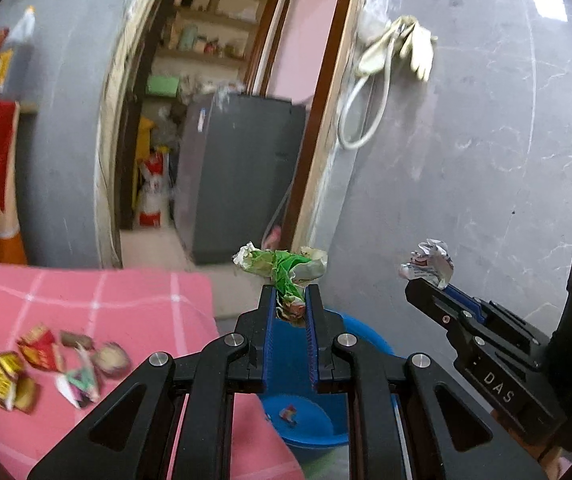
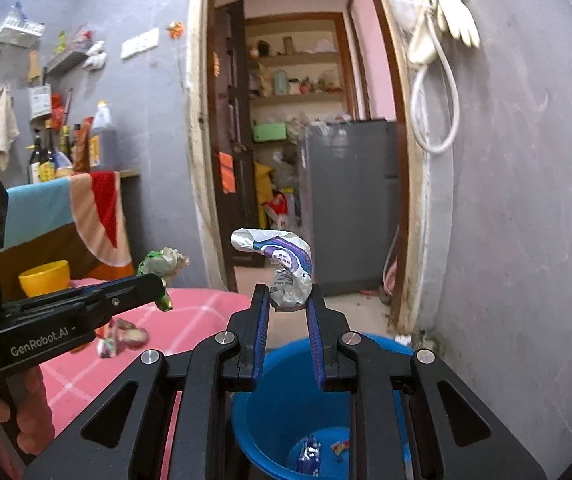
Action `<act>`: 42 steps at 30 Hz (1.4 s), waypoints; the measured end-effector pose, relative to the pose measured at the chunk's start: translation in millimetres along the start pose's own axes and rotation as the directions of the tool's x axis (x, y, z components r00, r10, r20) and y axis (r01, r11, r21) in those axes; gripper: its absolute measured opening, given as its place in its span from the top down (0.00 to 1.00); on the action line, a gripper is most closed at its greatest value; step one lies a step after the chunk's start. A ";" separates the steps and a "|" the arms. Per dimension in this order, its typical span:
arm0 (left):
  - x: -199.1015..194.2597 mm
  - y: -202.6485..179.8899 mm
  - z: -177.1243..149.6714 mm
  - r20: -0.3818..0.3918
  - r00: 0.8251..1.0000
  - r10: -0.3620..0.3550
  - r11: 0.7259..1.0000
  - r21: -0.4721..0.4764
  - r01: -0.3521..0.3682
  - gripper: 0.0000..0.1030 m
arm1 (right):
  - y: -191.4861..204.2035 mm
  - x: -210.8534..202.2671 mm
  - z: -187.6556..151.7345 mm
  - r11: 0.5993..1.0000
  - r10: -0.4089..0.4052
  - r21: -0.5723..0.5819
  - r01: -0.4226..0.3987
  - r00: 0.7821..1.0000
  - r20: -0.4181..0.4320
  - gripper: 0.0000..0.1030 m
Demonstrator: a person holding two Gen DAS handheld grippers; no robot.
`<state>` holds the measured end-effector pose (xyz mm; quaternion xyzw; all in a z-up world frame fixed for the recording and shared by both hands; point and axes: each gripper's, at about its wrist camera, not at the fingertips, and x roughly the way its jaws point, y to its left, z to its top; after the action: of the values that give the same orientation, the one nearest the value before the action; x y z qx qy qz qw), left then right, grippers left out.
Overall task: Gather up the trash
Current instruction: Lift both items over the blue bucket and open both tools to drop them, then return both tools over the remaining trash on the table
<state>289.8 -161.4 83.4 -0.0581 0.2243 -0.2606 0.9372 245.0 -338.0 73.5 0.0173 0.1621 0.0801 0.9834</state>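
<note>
Left wrist view showed the left gripper (image 1: 290, 300) clamped on a crumpled green-and-white wrapper (image 1: 282, 266), held above the near rim of the blue bucket (image 1: 361, 334). To the right of the bucket's opening, the right gripper (image 1: 439, 284) pinched a crumpled white-and-purple wrapper (image 1: 429, 262). In the right wrist view that same wrapper (image 2: 286, 268) sat between the closed blue pads, directly over the bucket (image 2: 270, 384), which already held a few scraps at its bottom. The left gripper (image 2: 158, 288) with its green wad (image 2: 162, 262) hung left of the bucket, over the edge of the pink checked cloth (image 2: 190, 320).

More wrappers (image 1: 42, 364) lay on that cloth, left of the bucket, so collection looked partly done. The step in hand appeared to be the drop. Done well, each wad should be centred over the bucket's mouth before the fingers part, the left one likely needing to travel further over the opening. Crumpled foil is light and may cling to a pad, so opening fully and low over the rim should help.
</note>
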 end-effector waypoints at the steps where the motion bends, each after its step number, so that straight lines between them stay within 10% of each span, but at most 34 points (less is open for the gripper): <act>1: 6.0 0.6 0.9 -0.021 1.000 -0.004 1.000 -0.006 0.004 0.89 | -3.3 4.0 -3.1 1.000 -0.007 0.009 0.007 1.000 -0.016 0.83; 19: 80.9 20.9 -19.2 -0.270 0.963 -0.015 0.995 -0.100 -0.012 0.69 | -39.1 52.1 -34.7 0.991 0.001 0.128 0.028 0.975 -0.220 0.71; 34: 6.8 52.5 -5.3 -0.074 0.993 0.089 0.986 -0.133 -0.098 0.21 | -15.6 16.6 -4.7 0.995 -0.021 0.092 0.026 0.999 -0.050 0.36; 42: -52.2 70.7 -3.2 0.085 0.976 0.198 0.973 -0.139 -0.185 0.03 | 17.9 -6.5 14.4 0.998 -0.001 0.057 -0.004 0.997 0.071 0.08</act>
<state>281.2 -73.9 85.0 -0.1099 0.1990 -0.1505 0.9621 240.9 -321.6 90.3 0.0486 0.1294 0.0755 0.9875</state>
